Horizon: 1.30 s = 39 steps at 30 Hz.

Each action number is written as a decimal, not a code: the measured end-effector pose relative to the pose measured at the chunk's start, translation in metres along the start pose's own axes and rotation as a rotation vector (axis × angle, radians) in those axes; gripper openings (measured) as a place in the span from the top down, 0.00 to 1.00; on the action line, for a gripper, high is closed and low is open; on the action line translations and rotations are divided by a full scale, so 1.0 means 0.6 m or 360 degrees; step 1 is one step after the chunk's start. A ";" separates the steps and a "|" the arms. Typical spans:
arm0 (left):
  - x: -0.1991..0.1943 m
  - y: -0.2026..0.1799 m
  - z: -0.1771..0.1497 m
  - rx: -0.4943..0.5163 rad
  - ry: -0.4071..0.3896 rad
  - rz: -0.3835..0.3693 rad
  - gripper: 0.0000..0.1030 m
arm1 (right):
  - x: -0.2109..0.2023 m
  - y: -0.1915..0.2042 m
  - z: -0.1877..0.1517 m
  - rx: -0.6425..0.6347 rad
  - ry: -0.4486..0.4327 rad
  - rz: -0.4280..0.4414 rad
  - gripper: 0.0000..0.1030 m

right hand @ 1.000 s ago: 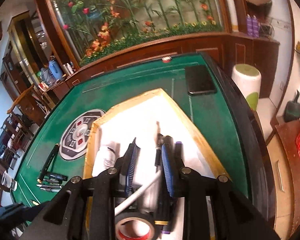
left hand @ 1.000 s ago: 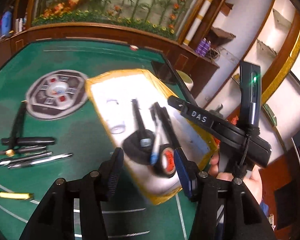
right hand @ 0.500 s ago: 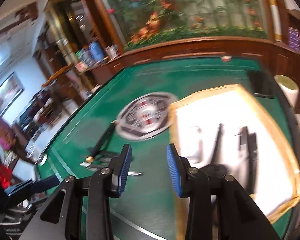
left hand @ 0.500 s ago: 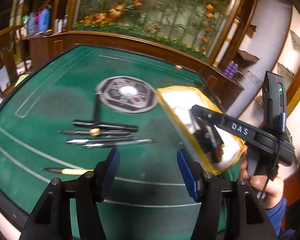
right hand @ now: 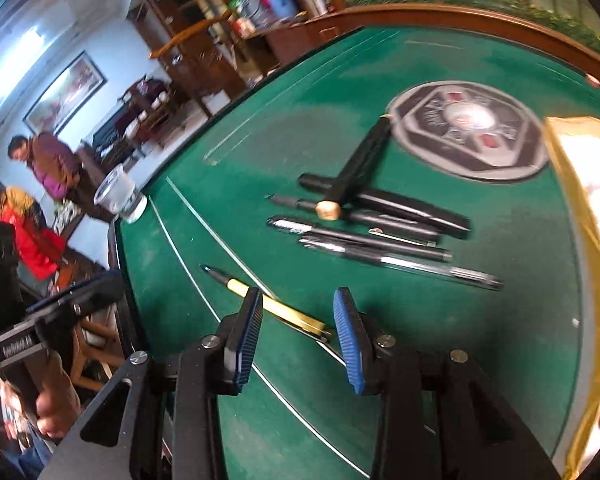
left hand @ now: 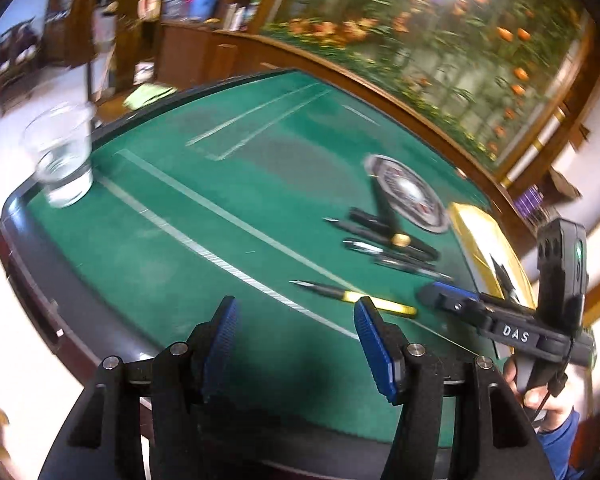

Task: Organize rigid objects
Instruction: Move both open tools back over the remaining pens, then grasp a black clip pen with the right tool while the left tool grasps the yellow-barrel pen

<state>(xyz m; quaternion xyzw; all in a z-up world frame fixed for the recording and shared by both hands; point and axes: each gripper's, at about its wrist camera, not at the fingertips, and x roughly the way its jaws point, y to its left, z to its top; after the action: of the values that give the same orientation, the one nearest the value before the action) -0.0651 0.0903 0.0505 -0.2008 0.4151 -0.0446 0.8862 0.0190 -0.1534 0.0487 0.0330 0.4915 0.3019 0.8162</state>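
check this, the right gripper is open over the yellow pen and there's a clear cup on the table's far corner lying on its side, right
Not quite. The clear cup stands upright, as the left wrist view shows. The rest holds: the right gripper is open over the yellow pen on the table.

Each gripper [left hand: 296, 344] was black, with two fingers that wore ridged blue pads [left hand: 374, 350] and round silver screws. The right gripper [right hand: 296, 336] had white "DAS" letters and a green light on its side. The person's sleeve [left hand: 566, 446] was blue.
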 end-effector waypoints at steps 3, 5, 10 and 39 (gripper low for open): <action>0.005 0.020 0.001 -0.0056 0.0010 -0.0011 0.39 | 0.016 0.016 0.008 -0.0066 0.0020 -0.0027 0.65; 0.009 0.020 0.001 -0.0050 0.0015 -0.0003 0.39 | 0.023 0.015 0.015 -0.0068 0.0019 -0.0055 0.65; 0.023 0.013 -0.004 -0.0012 0.0055 -0.0017 0.39 | 0.044 0.004 0.002 -0.0017 0.0088 -0.0004 0.65; 0.056 -0.016 -0.015 0.0037 0.0181 0.0006 0.39 | 0.032 -0.010 -0.010 -0.0169 0.0117 -0.0029 0.58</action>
<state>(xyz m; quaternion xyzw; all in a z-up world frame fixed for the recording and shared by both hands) -0.0490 0.0703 0.0253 -0.1869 0.4646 -0.0592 0.8635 0.0233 -0.1494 0.0285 -0.0260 0.5048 0.3211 0.8009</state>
